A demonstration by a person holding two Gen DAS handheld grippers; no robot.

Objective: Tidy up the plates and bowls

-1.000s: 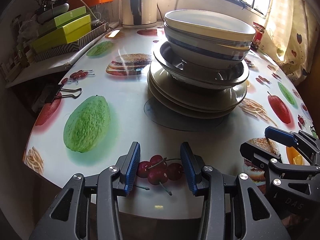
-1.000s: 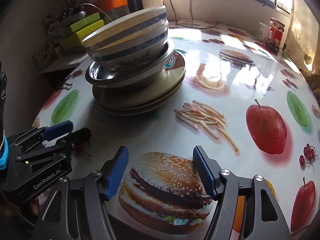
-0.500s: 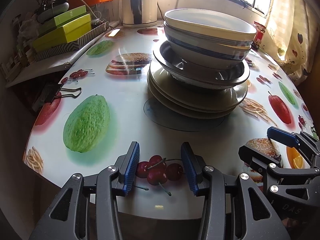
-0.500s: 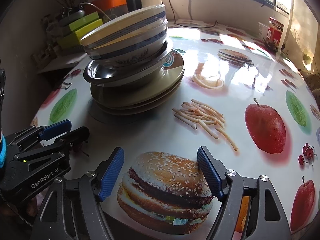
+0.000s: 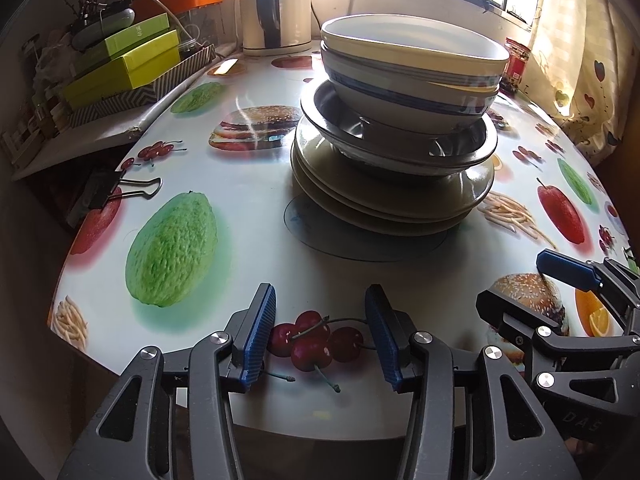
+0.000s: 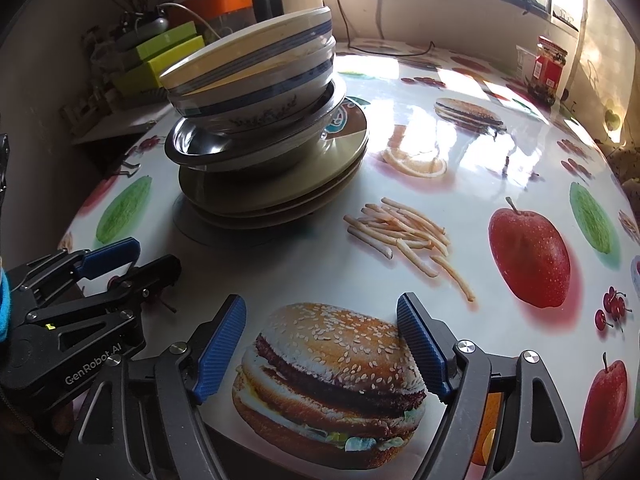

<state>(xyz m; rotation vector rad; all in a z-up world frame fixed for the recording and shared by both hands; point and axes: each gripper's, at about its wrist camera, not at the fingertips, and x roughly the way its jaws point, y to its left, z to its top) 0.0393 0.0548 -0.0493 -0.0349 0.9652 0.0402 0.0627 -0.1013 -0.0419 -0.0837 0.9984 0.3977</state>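
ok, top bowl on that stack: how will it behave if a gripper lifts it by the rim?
The top bowl looks glazed ceramic: probably stiff, slippery, chippable. It sits tilted in the bowl below, so it may rock. The stack looks top-heavy; a sideways nudge could shift it.

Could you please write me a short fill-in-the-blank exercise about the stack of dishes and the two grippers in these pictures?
1. The top bowl sits in another bowl with ____ stripes.
2. Under the bowls lies a shiny ____ dish, above the plates.
3. Between the left gripper fingers nothing is held; printed ____ show there.
4. The right gripper frames a printed ____.

Missing words: blue; metal; cherries; burger
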